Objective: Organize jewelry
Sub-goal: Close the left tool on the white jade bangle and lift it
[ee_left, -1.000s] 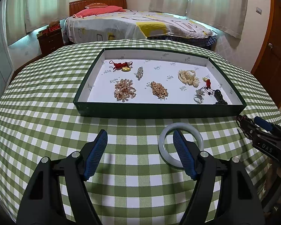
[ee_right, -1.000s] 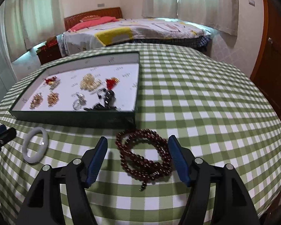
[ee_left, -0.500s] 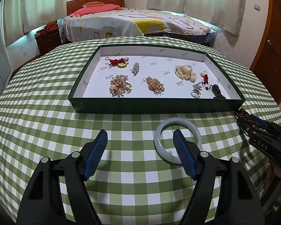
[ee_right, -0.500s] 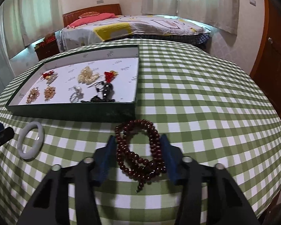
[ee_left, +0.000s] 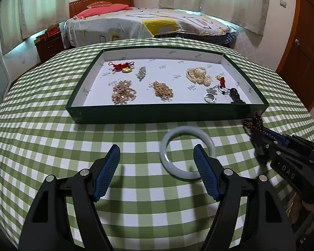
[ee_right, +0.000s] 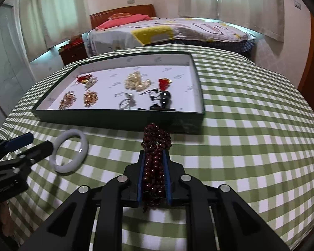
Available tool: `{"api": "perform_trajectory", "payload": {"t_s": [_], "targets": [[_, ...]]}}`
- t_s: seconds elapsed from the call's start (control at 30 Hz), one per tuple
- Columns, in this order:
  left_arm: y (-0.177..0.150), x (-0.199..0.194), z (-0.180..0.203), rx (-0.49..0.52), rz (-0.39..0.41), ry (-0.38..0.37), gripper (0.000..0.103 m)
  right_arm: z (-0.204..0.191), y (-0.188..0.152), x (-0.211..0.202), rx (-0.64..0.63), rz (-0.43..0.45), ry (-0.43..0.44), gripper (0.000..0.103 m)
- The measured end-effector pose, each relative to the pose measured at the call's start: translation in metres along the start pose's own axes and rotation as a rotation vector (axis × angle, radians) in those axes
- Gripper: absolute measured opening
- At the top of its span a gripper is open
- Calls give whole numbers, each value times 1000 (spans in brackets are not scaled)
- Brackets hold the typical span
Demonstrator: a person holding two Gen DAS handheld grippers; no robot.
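Note:
A dark red bead string point(ee_right: 157, 133) is bunched between the blue pads of my right gripper point(ee_right: 155, 153). The jaws are closing and the pads press on it. Its free loops stick out ahead, just short of the green tray point(ee_right: 115, 118). In the left wrist view the same beads point(ee_left: 254, 122) and right gripper point(ee_left: 256, 136) appear at the right edge. A pale jade bangle point(ee_left: 186, 128) lies flat on the checked cloth. My left gripper point(ee_left: 156, 148) hangs open above it, with its right finger over the ring. The right wrist view shows the bangle point(ee_right: 63, 169) beside the left gripper point(ee_right: 39, 141).
The tray point(ee_left: 167, 113) has a white floor that holds several pieces: gold clusters, a pearl heap, red-corded charms, a silver ring, a dark pendant. The round table's edge drops off near both grippers. Behind are a bed point(ee_left: 157, 23), a nightstand point(ee_left: 50, 44) and a wooden door point(ee_left: 303, 52).
The right gripper's jaws have come together on the bead string, squeezing it into a narrow bundle, and it has moved toward the tray. The left gripper stays open.

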State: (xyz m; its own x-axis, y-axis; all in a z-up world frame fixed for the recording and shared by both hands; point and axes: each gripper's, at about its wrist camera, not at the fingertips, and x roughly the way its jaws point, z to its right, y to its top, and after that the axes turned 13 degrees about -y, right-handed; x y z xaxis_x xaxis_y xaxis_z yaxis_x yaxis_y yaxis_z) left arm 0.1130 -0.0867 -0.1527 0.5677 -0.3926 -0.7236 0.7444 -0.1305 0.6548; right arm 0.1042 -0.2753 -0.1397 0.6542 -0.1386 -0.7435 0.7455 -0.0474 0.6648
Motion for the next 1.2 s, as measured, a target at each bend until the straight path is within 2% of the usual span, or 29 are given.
{"api": "perform_trajectory", "payload": {"t_s": [0.47, 0.73, 0.9, 0.97, 1.03, 1.2], "targets": [[2, 23, 26, 51, -30, -20, 71, 3, -3, 3, 18, -2, 39, 17], [0, 36, 24, 44, -61, -6, 74, 4, -3, 3, 27, 2, 47, 17], [-2, 36, 25, 62, -49, -7, 75, 4, -3, 3, 27, 3, 47, 17], [-1, 37, 24, 66, -46, -10, 75, 4, -3, 3, 26, 3, 45, 17], [-2, 36, 25, 75, -41, -18, 69, 4, -3, 3, 25, 5, 44, 17], [-4, 34, 25, 98, -35, -35, 69, 2, -2, 3, 20, 8, 37, 17]]}}
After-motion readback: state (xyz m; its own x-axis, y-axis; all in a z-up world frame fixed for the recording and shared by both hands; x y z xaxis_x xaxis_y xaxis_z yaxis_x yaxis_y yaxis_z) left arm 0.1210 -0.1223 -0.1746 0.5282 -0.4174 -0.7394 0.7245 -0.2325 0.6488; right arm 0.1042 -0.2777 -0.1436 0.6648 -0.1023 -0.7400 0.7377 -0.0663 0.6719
